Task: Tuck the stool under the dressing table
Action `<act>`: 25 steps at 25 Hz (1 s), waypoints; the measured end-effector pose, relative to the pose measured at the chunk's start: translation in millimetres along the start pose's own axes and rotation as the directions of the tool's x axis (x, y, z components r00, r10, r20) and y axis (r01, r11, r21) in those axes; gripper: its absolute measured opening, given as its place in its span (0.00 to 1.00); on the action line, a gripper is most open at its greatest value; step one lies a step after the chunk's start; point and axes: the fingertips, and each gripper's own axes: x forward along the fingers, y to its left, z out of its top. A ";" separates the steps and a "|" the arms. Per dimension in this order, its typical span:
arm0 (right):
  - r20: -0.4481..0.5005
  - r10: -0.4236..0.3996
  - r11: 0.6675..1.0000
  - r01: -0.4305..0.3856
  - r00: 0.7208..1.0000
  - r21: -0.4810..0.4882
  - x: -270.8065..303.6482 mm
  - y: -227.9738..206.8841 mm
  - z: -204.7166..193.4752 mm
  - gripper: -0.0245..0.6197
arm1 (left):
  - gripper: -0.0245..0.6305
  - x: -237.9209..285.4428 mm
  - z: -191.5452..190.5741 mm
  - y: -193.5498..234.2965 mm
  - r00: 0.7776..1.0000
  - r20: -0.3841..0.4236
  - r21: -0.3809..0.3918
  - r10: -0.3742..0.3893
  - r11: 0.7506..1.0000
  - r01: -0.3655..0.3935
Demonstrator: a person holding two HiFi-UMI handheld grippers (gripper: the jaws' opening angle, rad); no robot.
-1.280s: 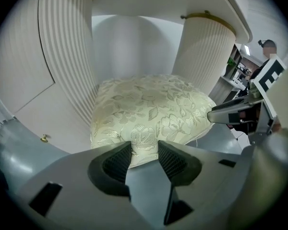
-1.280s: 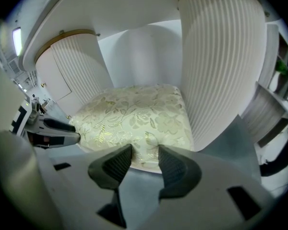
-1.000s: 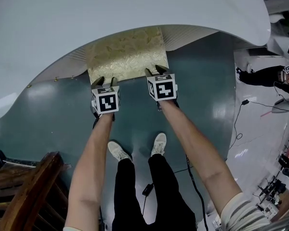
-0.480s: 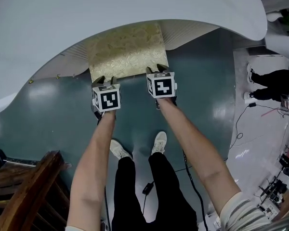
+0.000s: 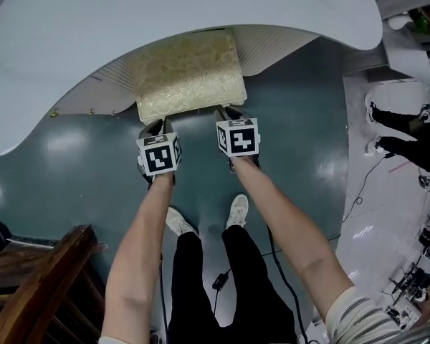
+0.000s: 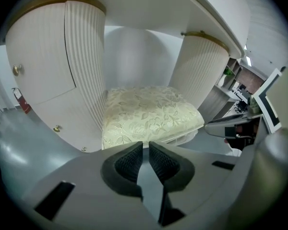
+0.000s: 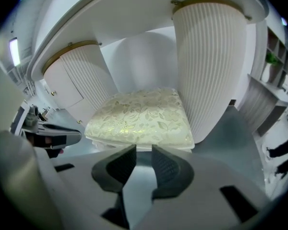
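- Pulling clear of the stool [image 5: 190,74] is what both tools are doing: a second ago their tips sat against its near edge, and now a strip of bare floor [image 5: 193,124] shows between that edge and the tips.
- Left tool [image 5: 158,126]: its jaws have just been closing and now stand nearly pressed together, with only a thin slit between the pads. Nothing is in that slit; its own view shows floor through it.
- Right tool [image 5: 229,113]: its jaws have also just been closing, but a wider gap remains. It too is empty, with only floor between the pads.
- The stool stands just ahead of both tools and apart from them. Its patterned cushion faces up, and its far part is covered by the white top of the dressing table [image 5: 165,13].
- In the tools' own views the stool sits in the knee space, between the ribbed cabinet [image 6: 81,56] ahead to the left and the ribbed column [image 7: 211,66] ahead to the right.
- Compared with a second ago, less of the cushion shows in front of the tabletop's edge, so it seems to have gone further under.
- My judgement: the push is done and the stool is mostly tucked. Only its near part shows beyond the tabletop, and a further nudge would be needed only if it should go fully under.
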 end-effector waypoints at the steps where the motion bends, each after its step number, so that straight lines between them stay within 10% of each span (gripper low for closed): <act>1: 0.005 0.001 1.000 -0.001 1.000 0.001 -4.7 2.0 -0.5 0.20 | 0.10 -5.0 0.4 -2.9 1.000 0.009 -0.002 -0.008 1.000 0.008; 13: 0.076 0.097 0.992 -0.103 0.992 0.077 -78.3 38.5 -21.7 0.06 | 0.05 -84.4 -22.0 -36.1 0.996 0.061 0.119 -0.067 0.991 0.059; 25: 0.139 0.164 0.987 -0.162 0.977 -0.025 -205.7 89.0 -23.7 0.06 | 0.05 -208.0 -32.4 -85.6 0.983 0.125 0.075 -0.133 0.989 0.124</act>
